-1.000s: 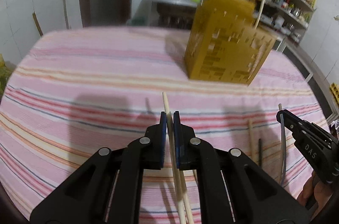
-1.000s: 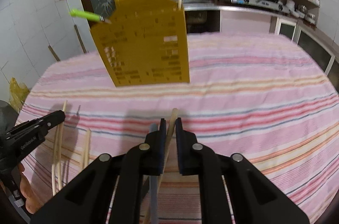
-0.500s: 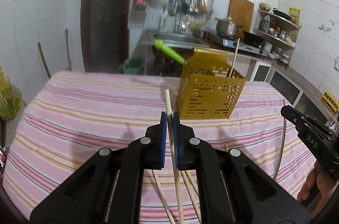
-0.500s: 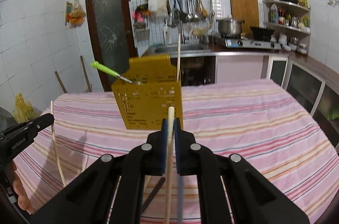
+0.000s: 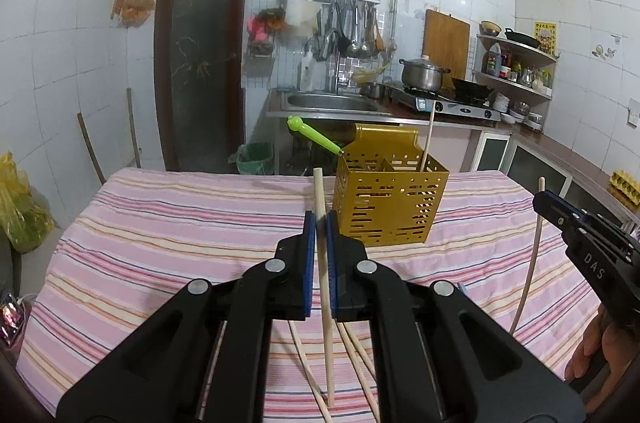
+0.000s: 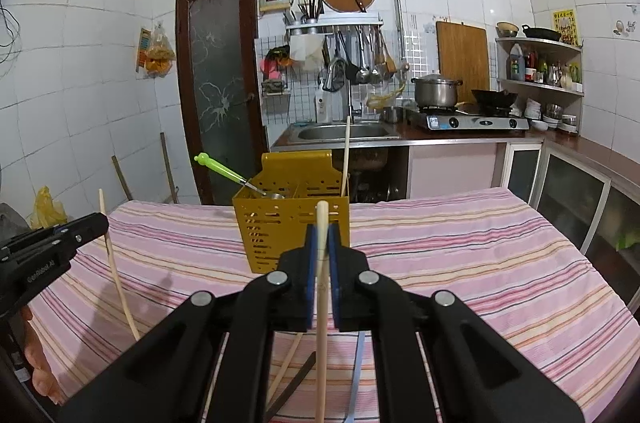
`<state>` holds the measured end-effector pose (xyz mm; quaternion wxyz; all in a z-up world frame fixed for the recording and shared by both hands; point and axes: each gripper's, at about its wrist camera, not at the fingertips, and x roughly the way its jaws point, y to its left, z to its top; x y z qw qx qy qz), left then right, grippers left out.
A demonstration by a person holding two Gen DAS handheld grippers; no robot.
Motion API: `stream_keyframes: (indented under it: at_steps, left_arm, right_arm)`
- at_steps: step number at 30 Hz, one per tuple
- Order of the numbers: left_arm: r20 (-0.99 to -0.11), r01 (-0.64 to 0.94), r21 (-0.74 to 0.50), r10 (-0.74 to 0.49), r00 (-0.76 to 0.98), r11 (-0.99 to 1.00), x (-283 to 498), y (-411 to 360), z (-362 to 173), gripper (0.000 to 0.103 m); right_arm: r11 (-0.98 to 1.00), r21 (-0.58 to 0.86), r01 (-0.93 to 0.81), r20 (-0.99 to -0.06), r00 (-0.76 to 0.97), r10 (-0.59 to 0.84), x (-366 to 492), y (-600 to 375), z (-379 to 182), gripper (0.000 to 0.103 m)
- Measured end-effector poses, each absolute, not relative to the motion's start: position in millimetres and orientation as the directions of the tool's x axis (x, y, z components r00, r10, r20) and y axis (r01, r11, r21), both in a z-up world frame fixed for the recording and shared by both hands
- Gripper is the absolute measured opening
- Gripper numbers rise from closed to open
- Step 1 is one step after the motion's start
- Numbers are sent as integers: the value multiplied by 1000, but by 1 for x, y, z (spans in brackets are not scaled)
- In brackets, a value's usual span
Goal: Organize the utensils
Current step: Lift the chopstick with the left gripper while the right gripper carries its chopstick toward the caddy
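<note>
A yellow perforated utensil holder (image 5: 390, 199) stands on the striped tablecloth; it also shows in the right wrist view (image 6: 292, 223). It holds a green-handled spoon (image 5: 316, 137) and one upright wooden chopstick (image 5: 428, 135). My left gripper (image 5: 319, 223) is shut on a wooden chopstick (image 5: 325, 299), held upright above the table, short of the holder. My right gripper (image 6: 321, 235) is shut on another wooden chopstick (image 6: 321, 323), also upright and short of the holder. Each gripper shows at the edge of the other's view.
Several loose chopsticks (image 5: 356, 355) and dark utensils (image 6: 288, 391) lie on the pink striped tablecloth (image 5: 160, 235) under the grippers. Behind the table are a sink (image 6: 344, 133), a stove with a pot (image 6: 436, 91) and a dark door (image 6: 224, 83).
Both grippers have risen and tilted up from the table, each lifting its chopstick. The holder now sits farther off and lower in both views.
</note>
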<state>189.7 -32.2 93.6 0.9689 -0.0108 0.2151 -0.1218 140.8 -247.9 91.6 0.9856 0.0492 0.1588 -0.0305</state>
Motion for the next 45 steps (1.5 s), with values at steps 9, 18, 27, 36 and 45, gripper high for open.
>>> stream_keyframes:
  at_steps: [9,18,27,36,45]
  left_arm:
    - [-397,227,-64,-233,888,972,181,-33,92,4]
    - [-388,229,-59,-234,891,972,179,-32,96,4]
    - [-371,226,-57,-230,900,973,177,-34,102,4]
    - [-363,224,-63,-232,903,973,181,-35,111,4]
    - [-342,228,-56,-233,910,972,190,-38,123,4]
  right_arm:
    - [994,84,75,-278,959,-48,130,-250,99,6]
    - [995,63,77,-254,965,-59,125,-247,107,6]
    - [996,62,71,-238,970,-54,124,-248,113,6]
    - [996,57,62,-226,973,-48,130,-247,121,6]
    - [996,57,62,-205,977,-49,138,-252,133,6]
